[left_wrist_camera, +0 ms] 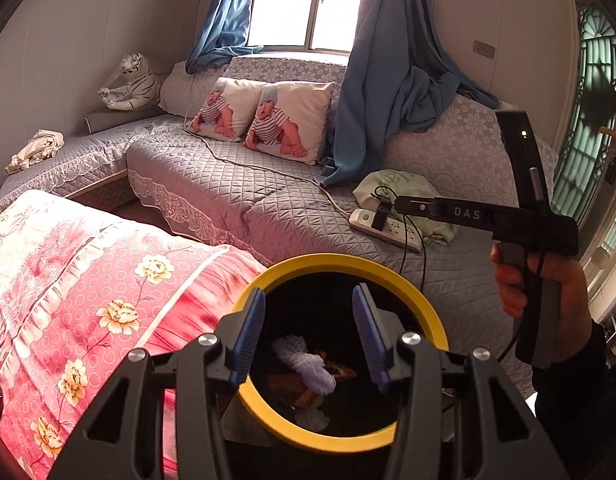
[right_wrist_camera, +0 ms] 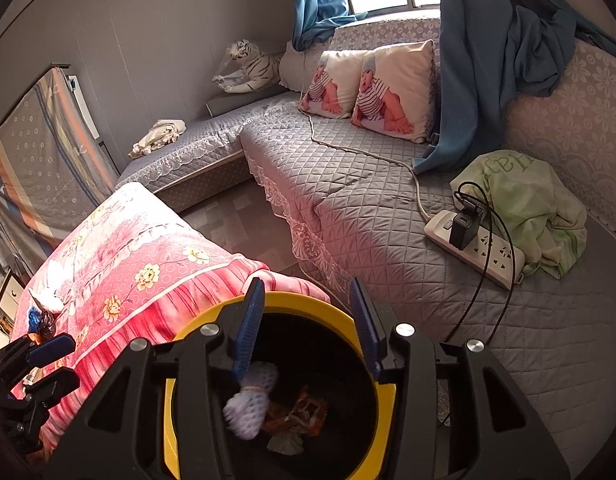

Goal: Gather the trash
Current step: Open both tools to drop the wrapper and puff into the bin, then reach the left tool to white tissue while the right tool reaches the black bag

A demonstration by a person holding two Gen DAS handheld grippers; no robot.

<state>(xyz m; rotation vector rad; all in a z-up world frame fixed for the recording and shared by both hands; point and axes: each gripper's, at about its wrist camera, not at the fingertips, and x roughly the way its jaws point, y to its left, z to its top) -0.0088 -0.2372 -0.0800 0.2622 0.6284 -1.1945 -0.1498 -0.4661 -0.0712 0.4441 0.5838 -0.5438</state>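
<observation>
A black bin with a yellow rim (left_wrist_camera: pixel 428 304) (right_wrist_camera: pixel 292 300) stands between a pink blanket and a grey sofa. My left gripper (left_wrist_camera: pixel 310 334) hangs open above its mouth; it also shows at the lower left (right_wrist_camera: pixel 58 364). My right gripper (right_wrist_camera: pixel 308 332) is open over the bin too, and appears side-on in a hand (left_wrist_camera: pixel 404 205). A white foam net (left_wrist_camera: pixel 308 364) (right_wrist_camera: pixel 252 396) lies blurred inside the bin, free of the pads, above orange wrappers (left_wrist_camera: pixel 304 392) (right_wrist_camera: pixel 304 412). A white tissue (right_wrist_camera: pixel 48 300) and blue wrappers (right_wrist_camera: pixel 42 322) lie on the blanket.
The pink floral blanket (left_wrist_camera: pixel 88 280) lies left of the bin. On the grey quilted sofa (right_wrist_camera: pixel 368 208) are a white power strip (right_wrist_camera: pixel 480 248) with a black charger and cables, a green cloth (right_wrist_camera: pixel 524 196), two pillows and a draped blue curtain (left_wrist_camera: pixel 388 100).
</observation>
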